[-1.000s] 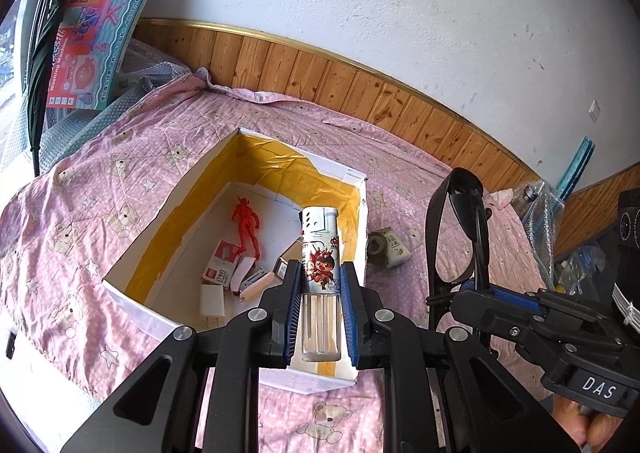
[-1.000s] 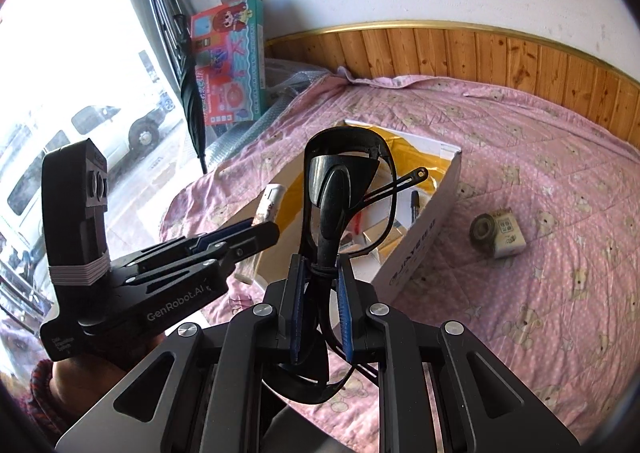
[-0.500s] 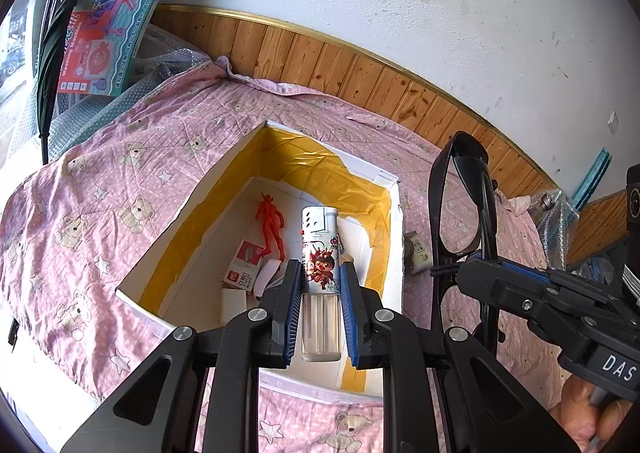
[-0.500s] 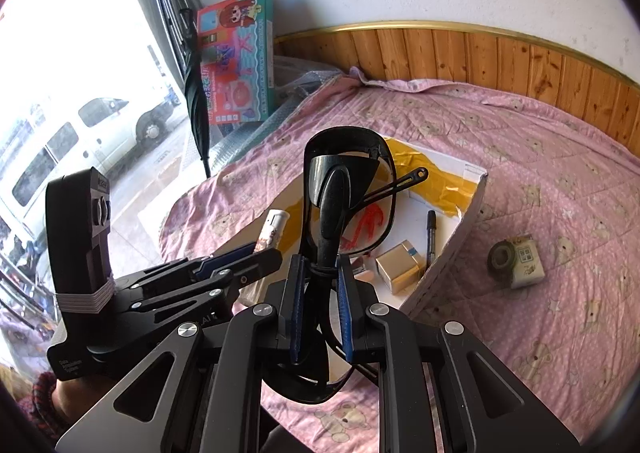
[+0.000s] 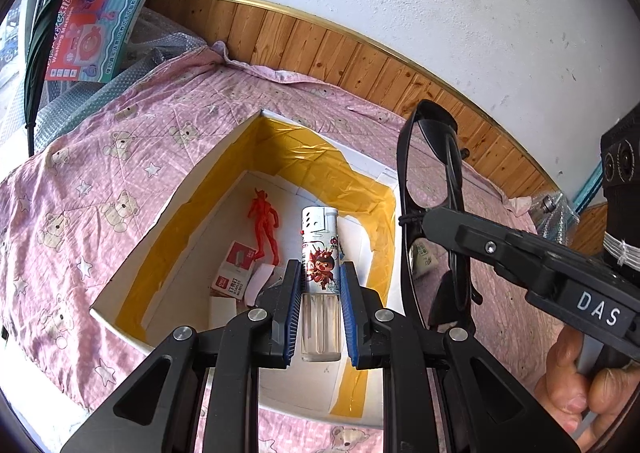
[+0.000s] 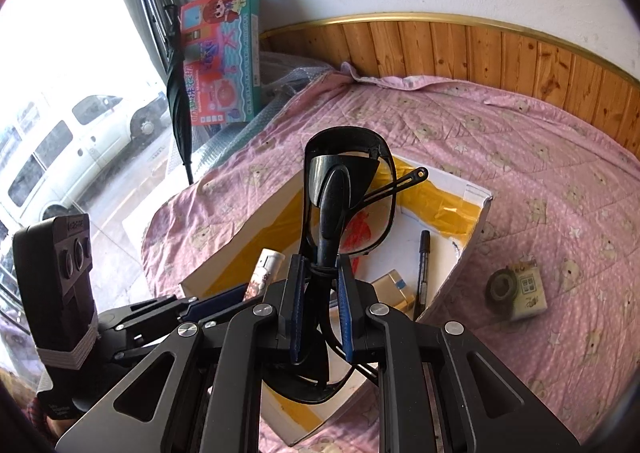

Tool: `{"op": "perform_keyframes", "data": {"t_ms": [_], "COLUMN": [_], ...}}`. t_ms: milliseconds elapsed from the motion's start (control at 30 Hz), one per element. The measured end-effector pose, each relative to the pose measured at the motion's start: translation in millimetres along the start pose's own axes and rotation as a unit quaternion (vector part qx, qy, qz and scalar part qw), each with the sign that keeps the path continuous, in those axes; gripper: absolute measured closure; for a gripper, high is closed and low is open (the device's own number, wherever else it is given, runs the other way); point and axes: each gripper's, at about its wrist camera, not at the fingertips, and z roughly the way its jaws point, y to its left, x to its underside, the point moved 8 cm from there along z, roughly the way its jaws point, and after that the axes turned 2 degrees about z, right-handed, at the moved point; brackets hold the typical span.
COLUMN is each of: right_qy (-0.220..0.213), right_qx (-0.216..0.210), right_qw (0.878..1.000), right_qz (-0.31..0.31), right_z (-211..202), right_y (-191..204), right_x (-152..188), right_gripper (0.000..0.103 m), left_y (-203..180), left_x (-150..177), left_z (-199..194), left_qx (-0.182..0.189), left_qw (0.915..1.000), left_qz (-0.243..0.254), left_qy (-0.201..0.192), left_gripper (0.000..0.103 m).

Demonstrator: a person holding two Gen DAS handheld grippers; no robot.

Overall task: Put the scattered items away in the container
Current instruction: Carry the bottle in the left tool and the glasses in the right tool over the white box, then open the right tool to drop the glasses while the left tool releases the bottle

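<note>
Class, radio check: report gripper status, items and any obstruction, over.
Left gripper shut on lighter, over the box. Right gripper shut on black glasses, also above box. Tape roll on the bedspread outside. Nothing blocking.

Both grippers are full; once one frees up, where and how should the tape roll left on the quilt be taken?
Judging from the right wrist view, come from above: the tape roll leans against a small box on the quilt. Pinch across its rim or through its hole; the box blocks one side.
</note>
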Motion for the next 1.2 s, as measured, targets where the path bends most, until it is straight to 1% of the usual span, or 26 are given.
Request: {"op": "perform_keyframes", "data": {"t_ms": [233,400,567,667,933,1200], "right_qy": [0.012,0.027,0.045,0.053,0.072,0.098], "right_qx": [0.008,0.014,0.019,0.016,0.025,0.031], "right_qw": [1.000,1.000,0.999,0.998,0.997,0.993], "right_qz": [-0.005,-0.007,-0.011,-0.011,-0.025,-0.050], "right_z": [22.4,45.3,64.7,73.1,95.2,120.5], "right_y": [-11.6,-20.1,-26.4,-29.2,-34.4,-35.8], "right_x": [-11.8,-18.6,-22.8,-26.6,-38.7,-41.2], "right_gripper": [0.087,0.087,0.087,0.087,0.087,0.087], "left_y": [-3.3,-2.7,-7.7,-7.0,-2.5,-0.9], "left_x": [4.3,10.2,14.6,15.6,19.9,24.6], "left_z": [19.0,29.8,36.1,39.7,48.9,58.4], "left_qx": [0.008,0.017,0.018,0.009,-0.007,-0.011], "left_qw": [0.9998,0.9991,0.9988,0.9988,0.9981,0.9972], "left_qz": [-0.005,-0.014,-0.009,-0.005,-0.006,-0.006], "left_qy": [0.019,0.036,0.044,0.048,0.060,0.074], "left_gripper": [0.083,0.083,0.083,0.083,0.083,0.083]}}
